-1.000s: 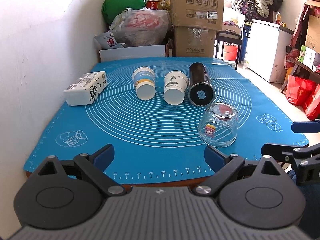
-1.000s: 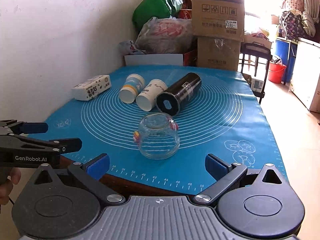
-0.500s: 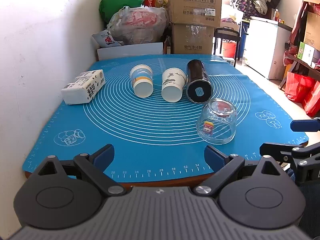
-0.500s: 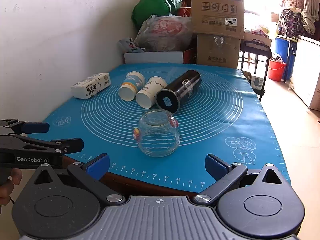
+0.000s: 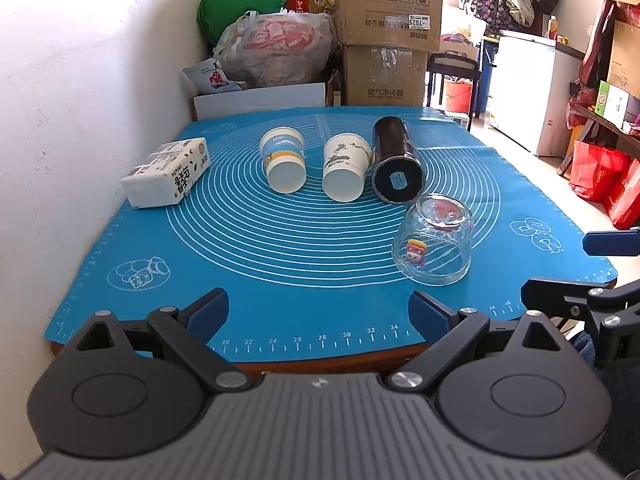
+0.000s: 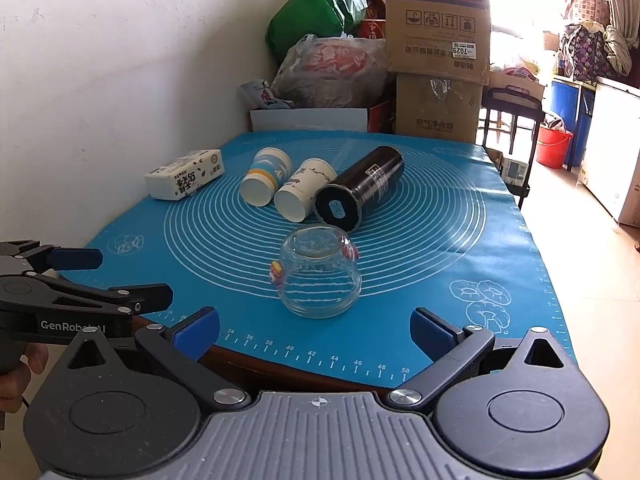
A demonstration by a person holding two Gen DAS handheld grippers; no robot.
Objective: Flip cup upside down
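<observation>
Left wrist view, glass cup point(image 5: 434, 240) inverted, right gripper point(image 5: 596, 272) cut off

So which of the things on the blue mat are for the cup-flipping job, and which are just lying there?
For the job:
- glass cup, standing mouth-down on the mat
- right gripper, open
- left gripper, open

Just lying about:
- two paper cups, one with a blue band and one white, on their sides
- black flask, on its side
- white carton
</observation>
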